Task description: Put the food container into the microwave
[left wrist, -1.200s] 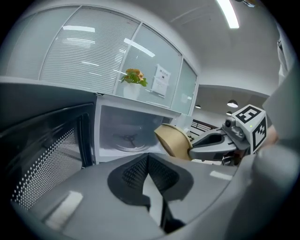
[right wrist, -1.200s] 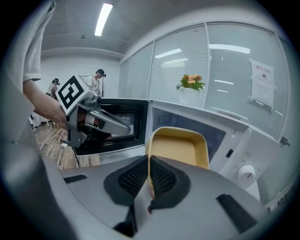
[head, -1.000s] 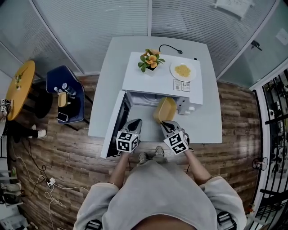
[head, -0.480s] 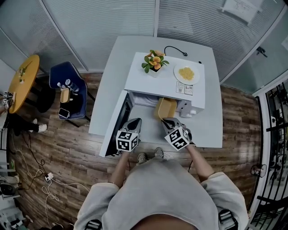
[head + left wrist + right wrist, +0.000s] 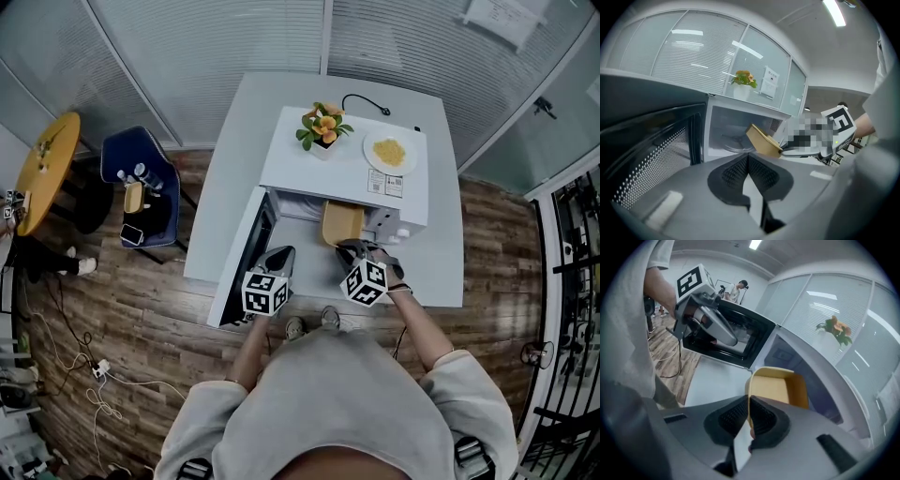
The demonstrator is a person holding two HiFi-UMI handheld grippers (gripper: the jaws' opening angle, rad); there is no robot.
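Note:
The yellow food container (image 5: 342, 225) is held by its near rim in my right gripper (image 5: 354, 251), which is shut on it. The container hangs at the mouth of the white microwave (image 5: 309, 169), its far end under the top's front edge. In the right gripper view the container (image 5: 780, 387) is empty, and the jaws (image 5: 749, 411) pinch its left wall. My left gripper (image 5: 278, 260) is shut on nothing beside the open microwave door (image 5: 242, 258). The left gripper view shows the container (image 5: 761, 139) in front of the cavity (image 5: 726, 133).
A potted flower (image 5: 322, 124) and a plate of yellow food (image 5: 389, 152) sit on the microwave's top. A black cable (image 5: 361, 101) lies behind it on the white table (image 5: 225, 187). A blue chair (image 5: 141, 192) and a yellow round table (image 5: 42, 169) stand to the left.
My right gripper has carried the container forward to the microwave's opening and levelled it from a tilt. The left gripper has stayed put.

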